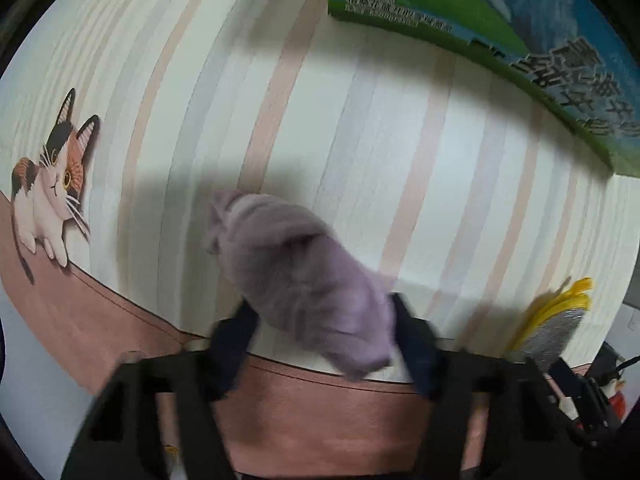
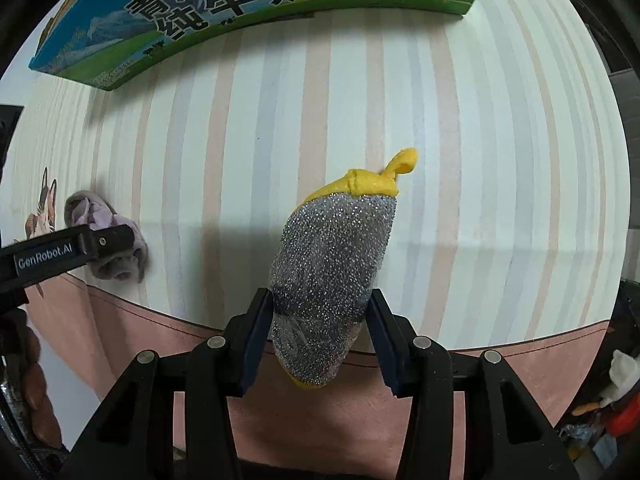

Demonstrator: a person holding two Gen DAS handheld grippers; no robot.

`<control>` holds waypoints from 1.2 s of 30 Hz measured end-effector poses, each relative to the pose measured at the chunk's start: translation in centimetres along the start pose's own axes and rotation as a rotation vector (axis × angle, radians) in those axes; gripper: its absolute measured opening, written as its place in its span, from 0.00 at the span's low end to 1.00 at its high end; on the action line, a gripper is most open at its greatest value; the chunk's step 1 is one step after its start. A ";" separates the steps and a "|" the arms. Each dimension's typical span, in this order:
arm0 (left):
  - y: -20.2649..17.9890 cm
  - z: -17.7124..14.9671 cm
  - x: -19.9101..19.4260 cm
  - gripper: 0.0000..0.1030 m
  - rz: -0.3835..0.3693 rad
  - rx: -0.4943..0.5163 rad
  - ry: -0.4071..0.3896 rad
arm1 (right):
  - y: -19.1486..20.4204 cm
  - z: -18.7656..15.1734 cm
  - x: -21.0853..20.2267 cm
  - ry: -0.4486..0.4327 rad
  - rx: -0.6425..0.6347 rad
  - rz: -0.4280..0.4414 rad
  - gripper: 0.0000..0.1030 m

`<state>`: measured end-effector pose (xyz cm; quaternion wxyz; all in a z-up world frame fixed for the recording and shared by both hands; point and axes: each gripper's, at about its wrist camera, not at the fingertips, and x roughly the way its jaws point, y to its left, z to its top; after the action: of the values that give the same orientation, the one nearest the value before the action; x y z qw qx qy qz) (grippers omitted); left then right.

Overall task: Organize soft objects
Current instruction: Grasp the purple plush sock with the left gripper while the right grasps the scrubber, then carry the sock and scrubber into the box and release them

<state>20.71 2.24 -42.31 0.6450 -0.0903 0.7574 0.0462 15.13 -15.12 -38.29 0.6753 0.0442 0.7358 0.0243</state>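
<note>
Left claw (image 1: 320, 340): pointed straight down at the bench (image 1: 400, 128), jaws part-way in, a bunched lilac cloth (image 1: 296, 276) sitting between the dark fingers (image 1: 236, 336). Right finger is seen touching the cloth's edge; contact on the left finger cannot be confirmed, since the frame is motion-blurred. A firm grip cannot be told from this view. From the right wrist view, the same cloth (image 2: 106, 240) is seen resting on the striped surface near the pink border, with the left claw's finger across it.

Right claw (image 2: 320, 336): also pointed down, jaws narrowed onto a silver glitter scrubber (image 2: 332, 264) with yellow trim and a yellow loop (image 2: 404, 162) at its far end. Both pads are pressed against the scrubber's lower sides; the body is angled up and away from the claw, loop end furthest out. Its shadow is cast on the bench below.

Cloth and scrubber are well apart, cloth to the left of the scrubber. In the left wrist view the scrubber (image 1: 556, 320) is visible at the right edge.

A milk carton box (image 2: 224, 12) with green and blue print is lying at the far side of the bench, beyond both items. A cat picture (image 1: 52, 192) is printed on the bench cover, left of the cloth.
</note>
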 end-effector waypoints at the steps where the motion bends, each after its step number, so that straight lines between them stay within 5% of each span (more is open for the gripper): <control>1: -0.2 -0.1 -0.2 0.49 0.003 0.012 -0.015 | 0.2 0.3 0.0 0.004 -0.004 0.001 0.49; 5: -0.6 -0.7 -1.0 0.39 0.009 0.068 -0.041 | 1.9 0.6 0.4 0.018 -0.036 -0.010 0.49; 9: -3.0 -2.8 -1.6 0.39 0.037 0.207 -0.074 | 3.1 0.3 0.3 0.035 -0.075 -0.024 0.48; 12: -4.2 -3.7 -0.6 0.41 0.041 0.264 -0.029 | 3.3 -0.3 0.1 0.036 -0.095 -0.043 0.48; 15: -2.7 -3.4 1.6 0.46 -0.061 0.156 0.077 | 3.6 -0.4 0.3 0.038 -0.086 -0.038 0.49; 16: -2.2 -3.0 1.4 0.58 -0.118 0.118 0.061 | 3.8 -0.1 0.5 0.041 -0.074 -0.027 0.49; 18: -1.3 -2.6 1.5 0.63 -0.165 0.053 0.067 | 3.7 0.0 0.3 0.036 -0.050 -0.015 0.50; 23: 1.4 -2.2 1.8 0.64 -0.324 -0.149 0.078 | 2.3 0.4 -0.4 0.021 -0.033 -0.005 0.51; 27: 3.9 -2.2 2.8 0.64 -0.386 -0.208 0.131 | 1.9 0.2 -0.4 0.029 -0.022 0.012 0.52; 31: 3.7 -1.0 1.5 0.64 -0.318 -0.162 0.054 | 1.0 1.1 0.1 0.063 -0.026 0.005 0.70; 34: 2.4 0.6 1.3 0.38 -0.227 -0.067 0.040 | 0.5 1.7 0.4 0.058 -0.007 0.004 0.70; 36: 0.7 0.4 1.4 0.34 -0.133 0.023 0.027 | 0.6 1.9 0.4 0.047 -0.009 -0.002 0.68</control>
<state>20.76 2.91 -43.80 0.6376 -0.1335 0.7587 -0.0064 16.98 -14.55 -38.83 0.6582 0.0397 0.7513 0.0281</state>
